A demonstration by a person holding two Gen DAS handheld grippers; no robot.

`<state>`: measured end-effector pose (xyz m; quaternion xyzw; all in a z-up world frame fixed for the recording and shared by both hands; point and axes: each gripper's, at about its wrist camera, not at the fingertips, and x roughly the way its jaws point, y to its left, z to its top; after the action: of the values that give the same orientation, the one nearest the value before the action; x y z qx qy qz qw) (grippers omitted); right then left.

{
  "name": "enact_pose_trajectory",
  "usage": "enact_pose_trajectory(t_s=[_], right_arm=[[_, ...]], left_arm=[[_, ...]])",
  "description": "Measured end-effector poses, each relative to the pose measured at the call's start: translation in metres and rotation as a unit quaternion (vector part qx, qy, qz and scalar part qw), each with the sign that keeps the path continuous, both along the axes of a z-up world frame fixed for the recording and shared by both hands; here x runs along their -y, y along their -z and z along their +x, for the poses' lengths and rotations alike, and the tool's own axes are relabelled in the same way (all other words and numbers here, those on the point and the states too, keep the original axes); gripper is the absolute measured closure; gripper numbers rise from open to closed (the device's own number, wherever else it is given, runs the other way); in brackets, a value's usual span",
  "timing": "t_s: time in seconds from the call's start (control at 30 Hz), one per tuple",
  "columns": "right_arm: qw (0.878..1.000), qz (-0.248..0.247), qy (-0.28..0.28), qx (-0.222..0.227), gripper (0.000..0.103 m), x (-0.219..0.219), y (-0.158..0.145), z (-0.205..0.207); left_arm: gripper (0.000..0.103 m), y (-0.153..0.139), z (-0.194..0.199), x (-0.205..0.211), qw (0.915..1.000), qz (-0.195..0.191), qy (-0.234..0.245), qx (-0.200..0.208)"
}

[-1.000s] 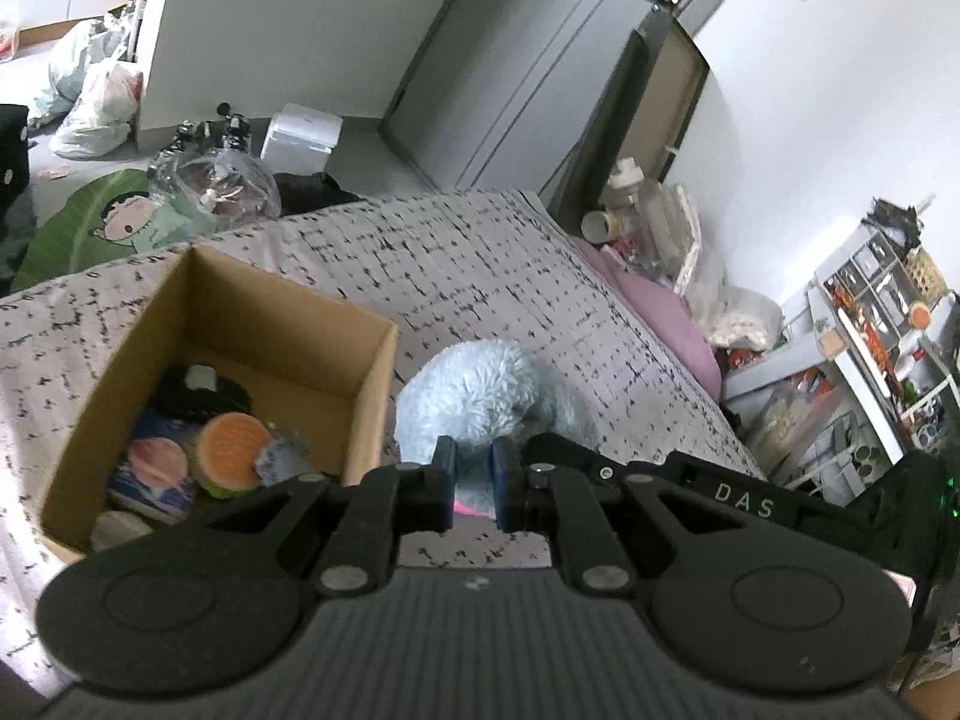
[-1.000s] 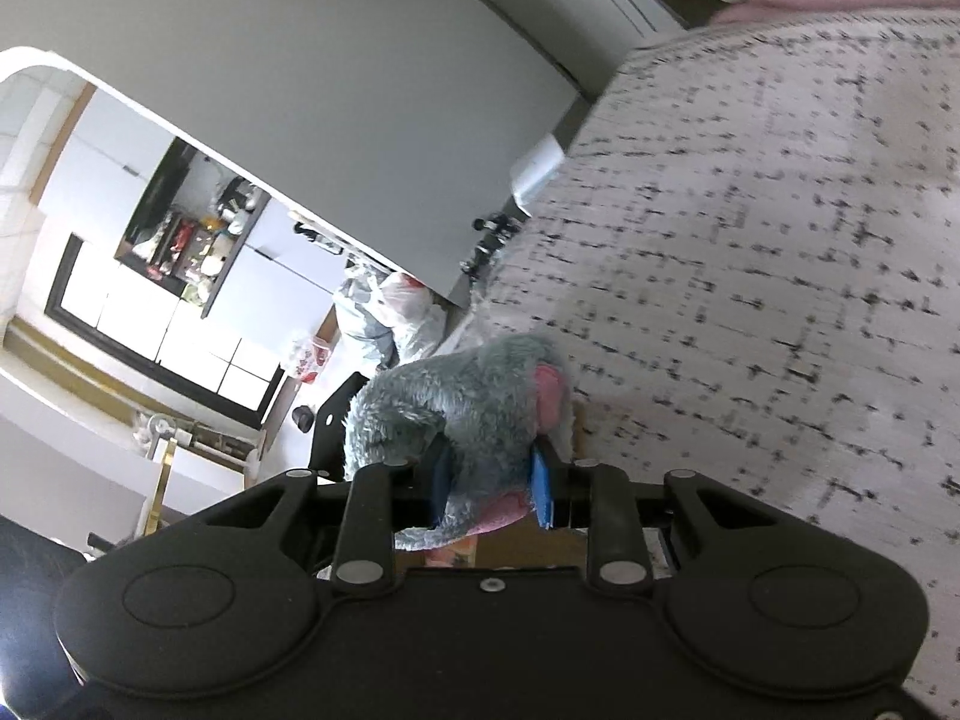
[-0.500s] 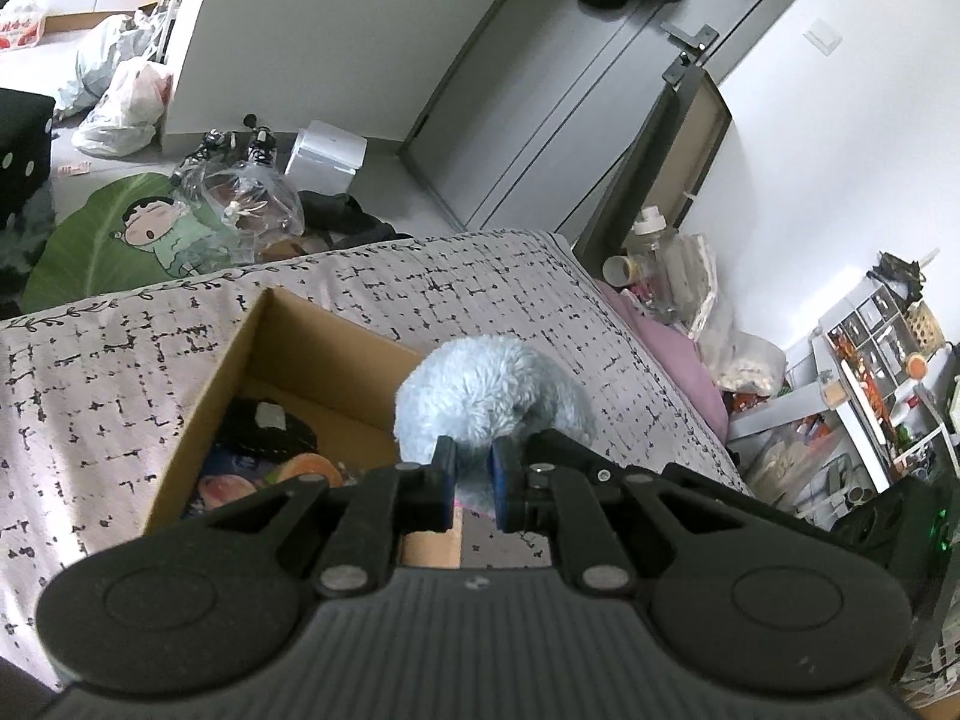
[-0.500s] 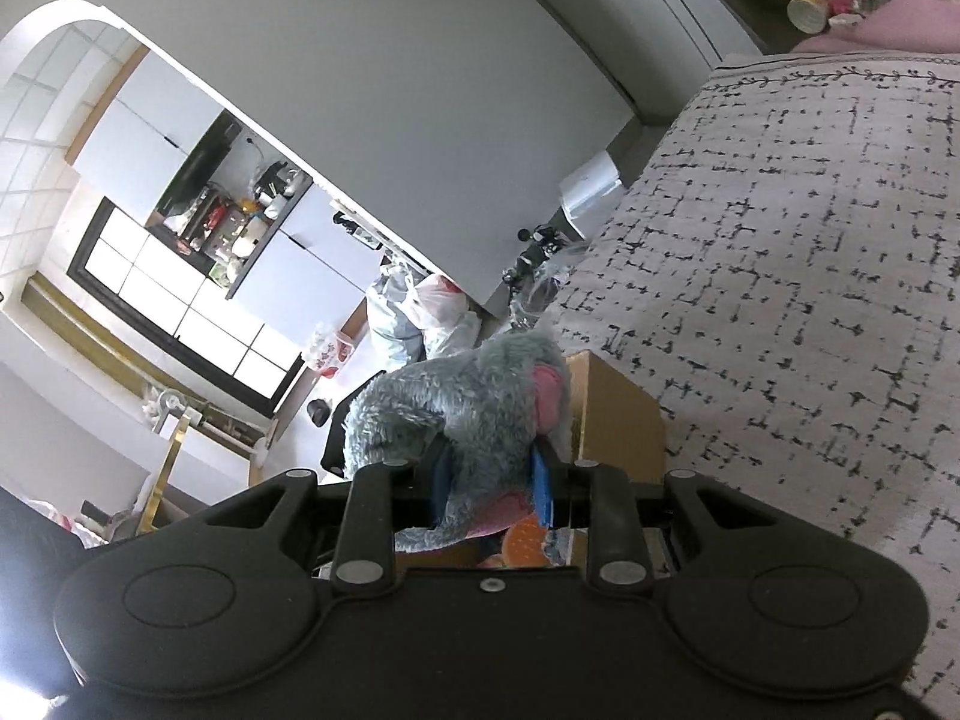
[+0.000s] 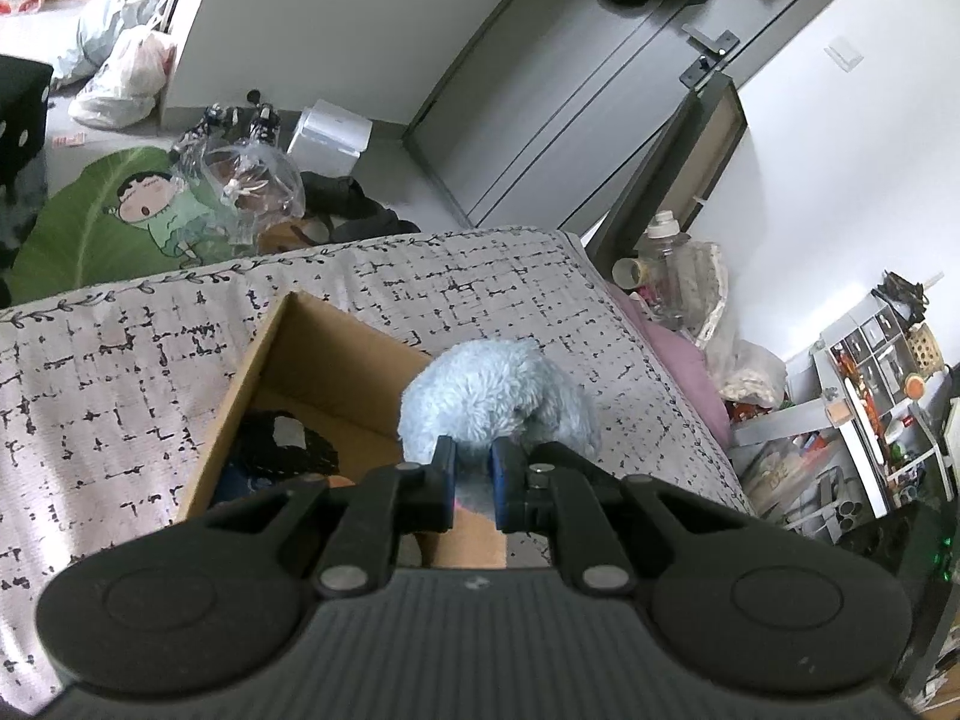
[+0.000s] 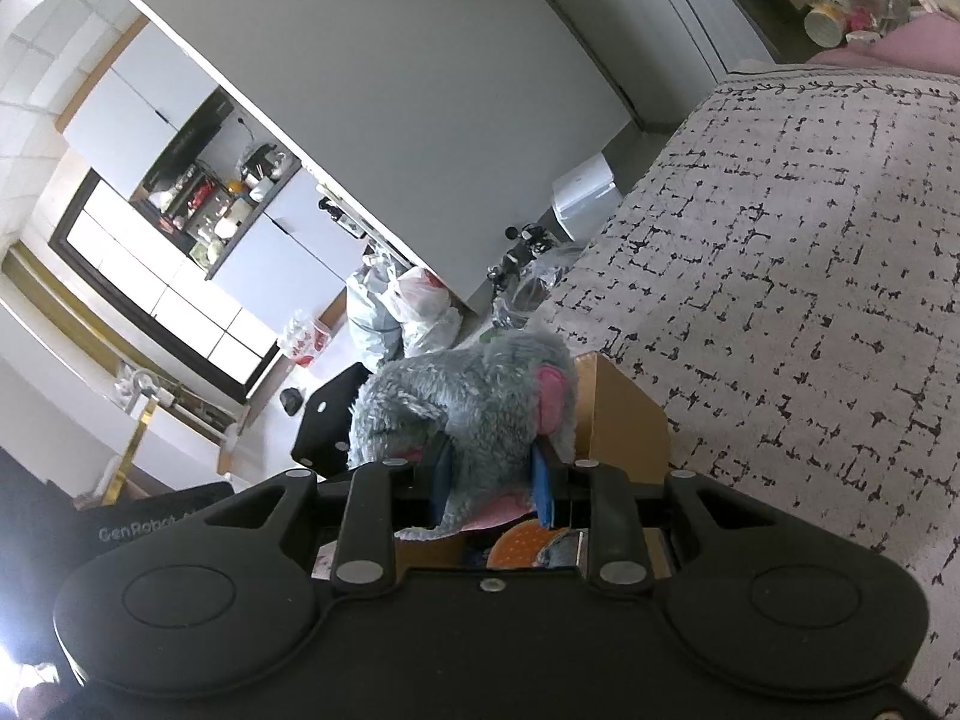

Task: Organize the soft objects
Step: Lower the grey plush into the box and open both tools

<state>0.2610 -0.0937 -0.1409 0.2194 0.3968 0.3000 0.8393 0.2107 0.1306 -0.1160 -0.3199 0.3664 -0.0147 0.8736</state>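
Observation:
My left gripper [image 5: 474,471] is shut on a pale blue fluffy plush [image 5: 492,402] and holds it over the right wall of an open cardboard box [image 5: 312,354] on the bed. A black soft item [image 5: 282,450] lies inside the box. My right gripper [image 6: 489,480] is shut on a grey plush mouse with pink ears [image 6: 474,402], held above the same box [image 6: 624,420]. An orange round toy [image 6: 522,546] shows in the box below it.
The bed has a grey cover with black dashes [image 5: 120,360]. A pink pillow [image 5: 678,360] lies at its right edge. Bags, a green cartoon mat [image 5: 108,222] and clutter lie on the floor beyond the bed. Shelves [image 5: 870,396] stand at right.
Both grippers have risen and moved over the box with their plush toys. The box now sits lower and closer under each gripper.

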Motion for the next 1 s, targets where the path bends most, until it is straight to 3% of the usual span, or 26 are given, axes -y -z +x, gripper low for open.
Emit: enact_pose_trajectory(t_s=[0.33,0.6,0.73,0.87,0.97,1.0], right_arm=[[0.999,-0.029,-0.014,-0.003,0.072,-0.012,0.007,0.007],[0.999,-0.037,0.001,-0.024,0.070,-0.002,0.010,0.014],[0.999,-0.041,0.003,-0.025,0.062,0.000,0.011,0.017],[0.999,-0.040,0.005,-0.032,0.061,0.003,0.011,0.018],[0.999,-0.038,0.011,-0.027,0.054,0.006,0.007,0.016],[0.999,-0.037,0.014,-0.024,0.053,0.007,0.005,0.014]], left_arm=[[0.092,0.031,0.028,-0.017,0.9992,0.000,-0.008,-0.040],[0.090,0.060,0.056,-0.015,0.9949,0.021,-0.021,-0.096],[0.077,0.061,0.060,-0.011,0.9919,0.044,-0.015,-0.118],[0.067,0.056,0.059,-0.009,0.9900,0.059,-0.007,-0.128],[0.053,0.048,0.057,-0.006,0.9895,0.072,-0.007,-0.125],[0.043,0.044,0.055,-0.004,0.9895,0.076,-0.010,-0.122]])
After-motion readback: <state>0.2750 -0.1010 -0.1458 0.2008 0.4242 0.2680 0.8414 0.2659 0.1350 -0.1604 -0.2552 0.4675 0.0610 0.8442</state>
